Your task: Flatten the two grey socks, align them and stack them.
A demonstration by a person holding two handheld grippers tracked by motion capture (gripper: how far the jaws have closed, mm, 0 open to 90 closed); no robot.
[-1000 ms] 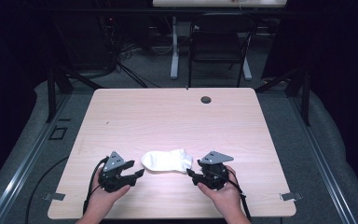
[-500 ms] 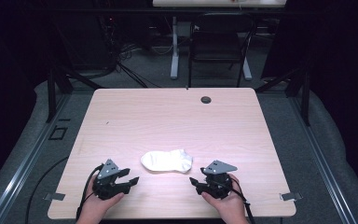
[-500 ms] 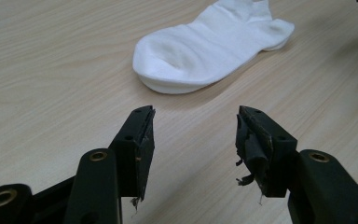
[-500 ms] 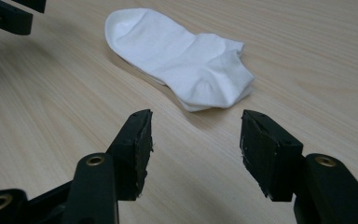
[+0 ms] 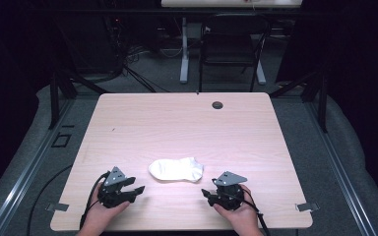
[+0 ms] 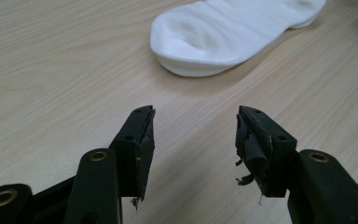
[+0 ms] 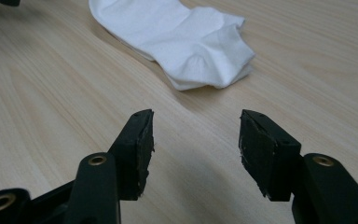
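Pale wood-grain laminate covers the worktop [image 5: 177, 128], which has rounded corners and a small dark round cable hole [image 5: 217, 104] near its far edge. Around it the room is dark: a grey floor, black frame legs at both sides, loose cables behind, and a black chair [image 5: 229, 46] beside a white desk leg [image 5: 184, 54] at the back.

One white ankle sock [image 5: 176, 169] lies flat on the worktop, near the person's edge and a little left of the middle. Its long axis runs nearly left to right in the high view. The rounded toe end points to the person's left, and the cuff with the heel points to the right. In the left gripper view the toe [image 6: 191, 42] is the nearest part; in the right gripper view the cuff opening [image 7: 223, 51] is the nearest part.

The left gripper [image 5: 137, 190] is released, its jaws stand wide apart over bare wood, with nothing between them, near the toe but not touching it. The right gripper [image 5: 207, 193] is also released, its jaws are spread and hold nothing, just short of the cuff. The sock lies between the two grippers, a little farther from the person than both.
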